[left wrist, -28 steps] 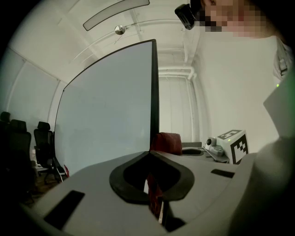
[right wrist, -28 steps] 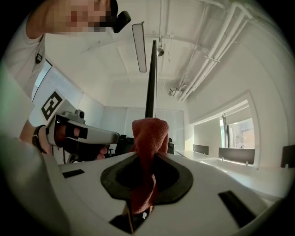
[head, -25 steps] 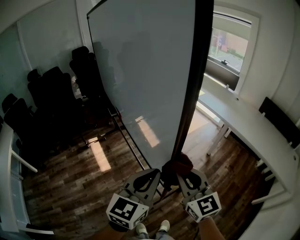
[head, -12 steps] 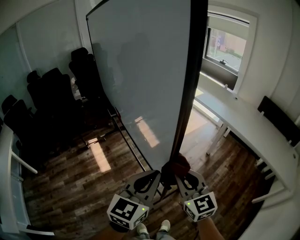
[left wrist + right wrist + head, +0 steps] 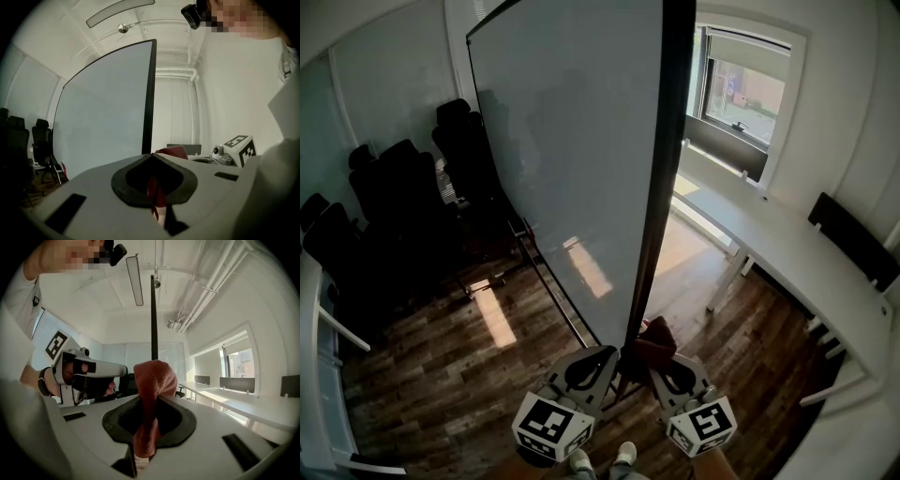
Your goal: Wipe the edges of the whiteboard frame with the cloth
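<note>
- Whiteboard (image 5: 572, 159): standing upright on the wood floor (image 5: 431, 375), showing almost edge-on in the head view, its pale face looking toward the left of the room
- Black frame edge (image 5: 658, 187): running as a dark vertical strip from the top of the head view down to the two grippers
- Cloth (image 5: 657, 337), dark red: sitting bunched against the low end of the frame edge, just on its right side, between the two gripper tips
- Right gripper (image 5: 664, 364): jaws pressing together on the cloth (image 5: 152, 380), which is rising in a rounded hump above them, with the frame edge (image 5: 153, 319) standing directly behind it
- Left gripper (image 5: 605, 356): jaws pressing together with a thin red strip of the cloth (image 5: 152, 190) showing between them; tip lying just left of the frame edge
- Black chairs (image 5: 394, 197): crowding the far left, well apart from the frame edge, with open floor lying between
- White desk (image 5: 787, 253): running along the right wall under the window (image 5: 741, 89), leaving a sunlit strip of floor between itself and the frame edge
- Person's shoes (image 5: 602, 459): showing at the bottom of the head view, near the foot of the whiteboard
</note>
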Demonstrator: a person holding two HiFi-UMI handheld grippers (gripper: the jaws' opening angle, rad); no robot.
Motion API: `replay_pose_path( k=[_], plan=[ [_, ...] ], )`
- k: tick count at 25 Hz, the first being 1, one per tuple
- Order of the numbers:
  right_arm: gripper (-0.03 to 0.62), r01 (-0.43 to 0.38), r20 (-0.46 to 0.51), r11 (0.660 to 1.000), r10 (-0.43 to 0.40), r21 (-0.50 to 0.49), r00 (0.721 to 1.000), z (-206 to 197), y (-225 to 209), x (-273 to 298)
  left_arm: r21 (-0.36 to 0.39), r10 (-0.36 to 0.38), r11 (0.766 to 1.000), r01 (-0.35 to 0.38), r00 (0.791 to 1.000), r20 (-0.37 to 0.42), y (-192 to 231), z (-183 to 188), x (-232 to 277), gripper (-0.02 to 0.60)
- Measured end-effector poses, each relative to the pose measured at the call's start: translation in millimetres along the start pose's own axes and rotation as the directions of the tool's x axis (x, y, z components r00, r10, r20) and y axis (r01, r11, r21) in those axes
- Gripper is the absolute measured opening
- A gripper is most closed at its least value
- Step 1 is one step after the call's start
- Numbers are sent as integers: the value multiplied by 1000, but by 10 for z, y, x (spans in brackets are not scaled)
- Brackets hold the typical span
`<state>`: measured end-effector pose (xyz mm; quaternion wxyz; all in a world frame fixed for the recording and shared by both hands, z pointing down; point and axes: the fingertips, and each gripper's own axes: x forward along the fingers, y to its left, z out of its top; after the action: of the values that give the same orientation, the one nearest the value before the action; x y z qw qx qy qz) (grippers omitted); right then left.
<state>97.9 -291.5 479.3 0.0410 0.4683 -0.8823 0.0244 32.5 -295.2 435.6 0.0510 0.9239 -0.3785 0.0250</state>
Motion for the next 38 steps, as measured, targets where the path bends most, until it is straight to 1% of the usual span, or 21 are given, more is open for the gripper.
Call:
replay_pose_path(
  k=[3,6,10,13,16,19,24,27,29,32,36,38],
  plan=[
    [52,-17,18,999,17,46,1000,85,-9,-104,-12,9,1000,-9,1000,8,-61,13,35,9],
    [52,-45,26,996,43,77,999,155,-8,-191,-24,35,999,-34,999,4,-121,-8,27,9],
    [52,-77,42,992,73,101,996,207,47,-220,15,55,998,-55,998,15,-145,-28,-81,9],
    [52,-81,51,990,75,114,996,230,218,-263,3,62,998,-62,998,5,-163,-68,-275,9],
    [52,-65,54,992,59,107,997,286,407,-356,7,45,999,-45,999,7,-242,-74,-478,9],
    [52,-33,55,993,27,115,998,316,623,-425,-5,26,1000,-26,1000,7,-305,-65,-704,9],
    [52,28,33,991,-33,131,999,229,1101,-547,12,-15,1000,15,1000,26,-299,-103,-1174,9],
    [52,60,32,987,-65,149,997,228,1291,-676,15,-44,999,44,998,41,-359,-136,-1352,9],
    [52,75,33,985,-81,153,996,277,1361,-744,7,-60,998,60,997,42,-414,-136,-1412,9],
    [52,94,31,987,-99,133,995,324,1374,-817,-1,-77,997,77,996,54,-493,-99,-1441,9],
    [51,96,34,985,-102,142,994,277,1359,-893,8,-75,997,74,995,60,-563,-75,-1464,9],
    [51,95,38,984,-102,152,994,329,1348,-894,14,-75,997,75,996,54,-563,-41,-1460,9]
  ],
)
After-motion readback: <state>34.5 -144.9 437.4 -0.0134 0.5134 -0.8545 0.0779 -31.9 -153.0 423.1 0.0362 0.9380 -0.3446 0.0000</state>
